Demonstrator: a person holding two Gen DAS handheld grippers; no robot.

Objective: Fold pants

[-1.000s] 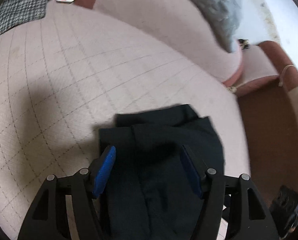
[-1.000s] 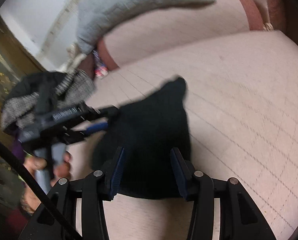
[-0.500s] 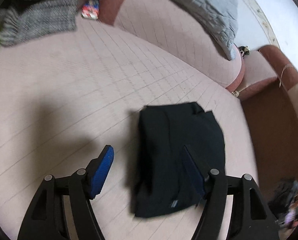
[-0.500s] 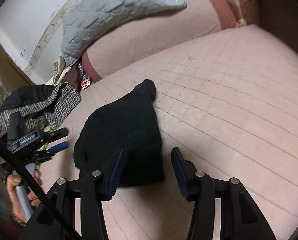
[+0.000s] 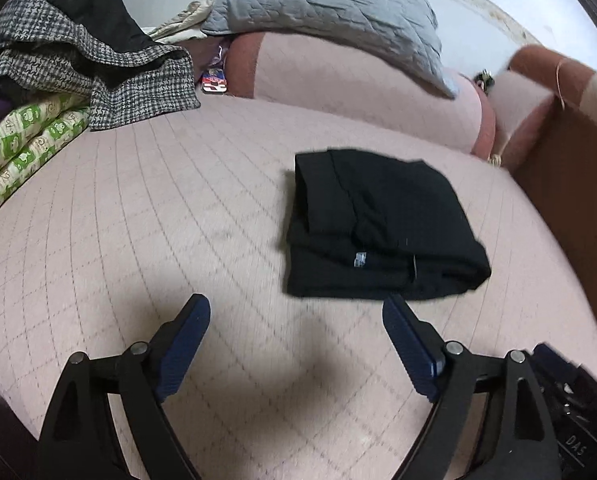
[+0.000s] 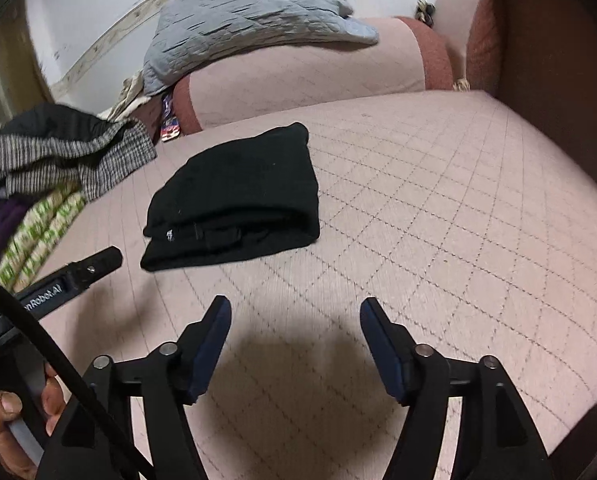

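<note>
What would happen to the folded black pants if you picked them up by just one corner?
The pants would probably flop open, since they are soft cloth lying in loose layers with nothing holding the fold. They likely would not slide easily if pushed, because the quilted bed cover looks grippy. They surely cannot roll or break.

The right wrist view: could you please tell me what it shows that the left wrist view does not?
Only the right wrist view shows the person's hand gripping the left gripper's handle. Only the left wrist view shows the left gripper from behind, jaws opening with nothing between them. Both share the folded black pants on the pink quilted cover, the grey pillow and the houndstooth garment.
</note>
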